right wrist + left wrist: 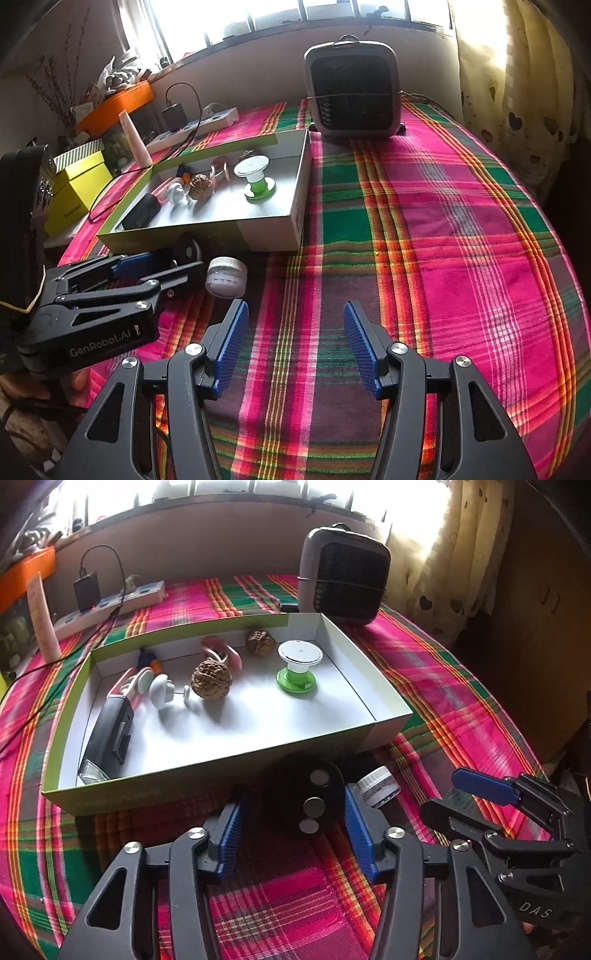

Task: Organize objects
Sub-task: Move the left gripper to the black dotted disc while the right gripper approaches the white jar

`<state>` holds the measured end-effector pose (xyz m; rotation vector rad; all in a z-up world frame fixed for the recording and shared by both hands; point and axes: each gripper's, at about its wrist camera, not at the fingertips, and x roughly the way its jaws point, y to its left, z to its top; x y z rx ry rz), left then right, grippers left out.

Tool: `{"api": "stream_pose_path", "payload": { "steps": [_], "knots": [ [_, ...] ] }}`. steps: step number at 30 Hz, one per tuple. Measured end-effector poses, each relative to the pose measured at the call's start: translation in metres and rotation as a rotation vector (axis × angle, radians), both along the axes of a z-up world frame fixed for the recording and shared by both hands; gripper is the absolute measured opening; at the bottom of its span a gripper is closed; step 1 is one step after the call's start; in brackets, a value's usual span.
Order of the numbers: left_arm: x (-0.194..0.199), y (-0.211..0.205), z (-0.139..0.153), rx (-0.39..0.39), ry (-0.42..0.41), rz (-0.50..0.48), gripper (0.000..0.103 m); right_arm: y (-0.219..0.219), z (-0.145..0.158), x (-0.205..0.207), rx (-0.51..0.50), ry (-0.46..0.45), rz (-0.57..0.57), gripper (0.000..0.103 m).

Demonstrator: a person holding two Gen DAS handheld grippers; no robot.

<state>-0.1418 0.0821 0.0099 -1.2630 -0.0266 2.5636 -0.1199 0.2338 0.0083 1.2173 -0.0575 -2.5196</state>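
Left tongs clench a black disc with metal studs, just in front of the box. Right tongs stand released over bare plaid cloth on the bench. A white-capped jar sits just right of the disc. Farther, the box holds walnuts, a green spool and a black case.

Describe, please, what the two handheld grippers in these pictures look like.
Both grippers are matte black plastic linkages with triangular cut-outs, joined by round silver pins. Each finger ends in a ribbed blue pad. The left gripper carries white lettering "GenRobot.AI" on its side, read in the right wrist view. The right gripper shows the letters "DAS" in the left wrist view. No sleeves or cables on them are visible.
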Motion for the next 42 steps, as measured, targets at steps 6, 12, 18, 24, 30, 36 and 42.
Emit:
{"api": "stream_pose_path", "payload": {
  "steps": [6, 12, 18, 24, 30, 36, 42],
  "knots": [
    [0.000, -0.005, 0.000, 0.016, -0.001, 0.016, 0.040, -0.003, 0.000, 0.000, 0.009, 0.000, 0.005, 0.055],
    [0.002, -0.009, 0.000, 0.033, -0.005, 0.025, 0.040, -0.009, 0.000, -0.001, 0.023, 0.001, 0.010, 0.055],
    [0.007, -0.017, 0.000, 0.049, -0.007, 0.034, 0.040, -0.021, 0.001, -0.002, 0.038, 0.004, 0.036, 0.055],
    [0.010, -0.025, 0.000, 0.047, -0.005, 0.047, 0.040, -0.037, 0.000, -0.006, 0.048, 0.002, 0.069, 0.055],
    [0.012, -0.038, -0.001, 0.057, -0.006, 0.069, 0.040, -0.051, -0.004, -0.015, 0.077, -0.002, 0.088, 0.055],
    [0.013, -0.042, -0.001, 0.063, -0.002, 0.073, 0.040, -0.057, -0.004, -0.021, 0.112, 0.008, 0.079, 0.055],
    [0.012, -0.044, -0.001, 0.066, 0.005, 0.069, 0.040, -0.060, -0.005, -0.021, 0.145, 0.022, 0.079, 0.055]
  ]
}}
